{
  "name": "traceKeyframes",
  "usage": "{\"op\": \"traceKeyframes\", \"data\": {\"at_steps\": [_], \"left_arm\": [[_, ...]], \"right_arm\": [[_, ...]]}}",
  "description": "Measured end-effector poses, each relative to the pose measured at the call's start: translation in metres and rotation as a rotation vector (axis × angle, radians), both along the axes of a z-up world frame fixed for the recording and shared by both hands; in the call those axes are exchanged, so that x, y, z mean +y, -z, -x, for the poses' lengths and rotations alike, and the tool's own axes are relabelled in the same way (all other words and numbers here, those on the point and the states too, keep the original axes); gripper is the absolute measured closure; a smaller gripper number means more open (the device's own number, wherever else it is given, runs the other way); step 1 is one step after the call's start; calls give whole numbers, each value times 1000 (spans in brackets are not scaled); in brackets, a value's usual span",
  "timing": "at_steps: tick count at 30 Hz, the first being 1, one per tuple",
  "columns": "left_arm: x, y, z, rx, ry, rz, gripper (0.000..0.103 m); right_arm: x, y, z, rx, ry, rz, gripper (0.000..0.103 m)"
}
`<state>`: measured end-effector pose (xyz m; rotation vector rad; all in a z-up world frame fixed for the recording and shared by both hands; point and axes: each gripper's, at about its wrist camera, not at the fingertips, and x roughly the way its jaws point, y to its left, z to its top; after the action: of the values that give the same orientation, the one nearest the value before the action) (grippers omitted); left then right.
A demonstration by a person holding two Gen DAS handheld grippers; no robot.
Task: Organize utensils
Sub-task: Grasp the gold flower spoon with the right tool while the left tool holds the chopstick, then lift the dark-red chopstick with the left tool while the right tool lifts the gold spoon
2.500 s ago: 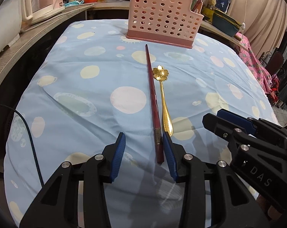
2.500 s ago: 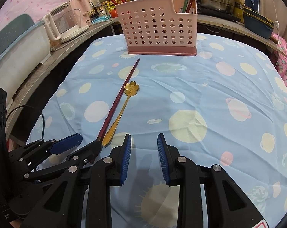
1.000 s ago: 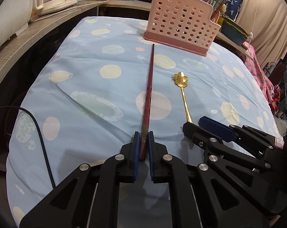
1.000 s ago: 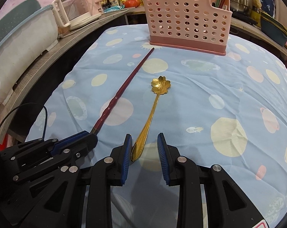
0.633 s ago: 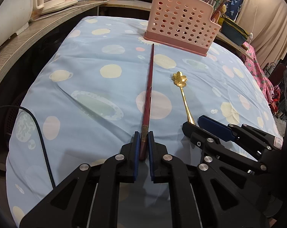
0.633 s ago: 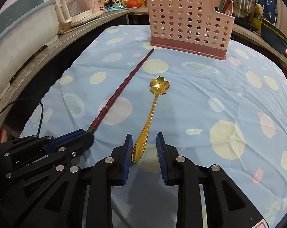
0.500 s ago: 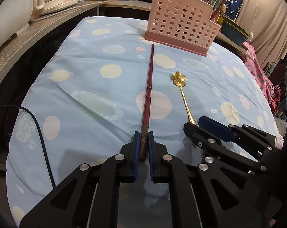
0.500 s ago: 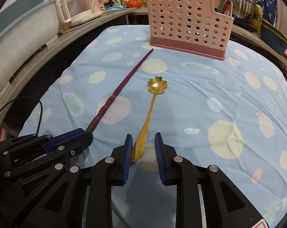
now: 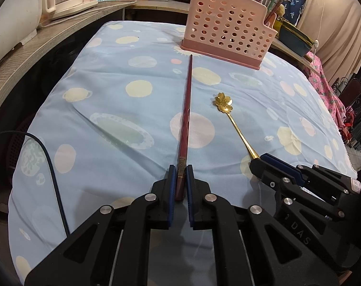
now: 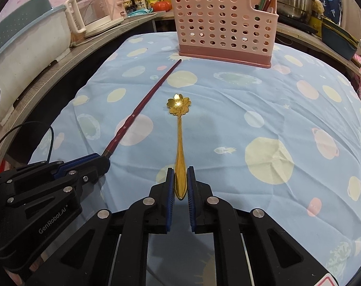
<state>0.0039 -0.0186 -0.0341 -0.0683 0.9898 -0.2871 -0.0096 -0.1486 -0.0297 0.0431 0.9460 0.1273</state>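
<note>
The left gripper (image 9: 180, 186) is closed tight on the thick end of a dark red chopstick (image 9: 186, 109). The chopstick lies flat on the blue spotted cloth (image 9: 123, 119) that covers the table. Its thin tip points to the far edge and stops just short of the pink basket (image 9: 225, 35).

The right gripper (image 10: 180, 186) has just been closing. Now its blue pads (image 10: 170, 186) pinch the handle end of a gold spoon (image 10: 179, 128). The spoon has a bowl shaped like a flower. It lies flat on the cloth near the middle of the table, with the flower end toward the far edge. The chopstick and the spoon are near each other but do not touch.

The pink basket has many round holes and a darker pink base. It stands upright at the far edge of the table. Some sticks poke up at its right end, but I cannot tell if they are in it or behind it.

The two grippers sit side by side near the front edge. A black cable (image 9: 54, 178) hangs over the left edge of the table. A counter (image 9: 37, 38) with a pink kettle (image 10: 99, 7) runs along the left side.
</note>
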Motion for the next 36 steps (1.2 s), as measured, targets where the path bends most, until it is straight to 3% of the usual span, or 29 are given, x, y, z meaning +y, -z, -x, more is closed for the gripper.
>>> {"op": "traceKeyframes", "data": {"at_steps": [11,24,29,30,33,36], "left_arm": [[-10,-6,8,-8,16,-3,95],[-16,-37,15,-65,31,19,95],[-14,-28,12,-39,24,11,95],[-13,-24,12,-32,21,13,94],[-12,-14,8,-9,7,14,78],[-11,-5,4,5,1,3,76]], "right_arm": [[-26,-16,15,-32,52,-32,93],[-50,-49,27,-110,97,-61,94],[-53,-47,28,-102,101,-63,94],[-53,-45,29,-96,100,-64,94],[-51,-39,30,-80,94,-65,94],[-49,-36,31,-72,89,-64,94]]}}
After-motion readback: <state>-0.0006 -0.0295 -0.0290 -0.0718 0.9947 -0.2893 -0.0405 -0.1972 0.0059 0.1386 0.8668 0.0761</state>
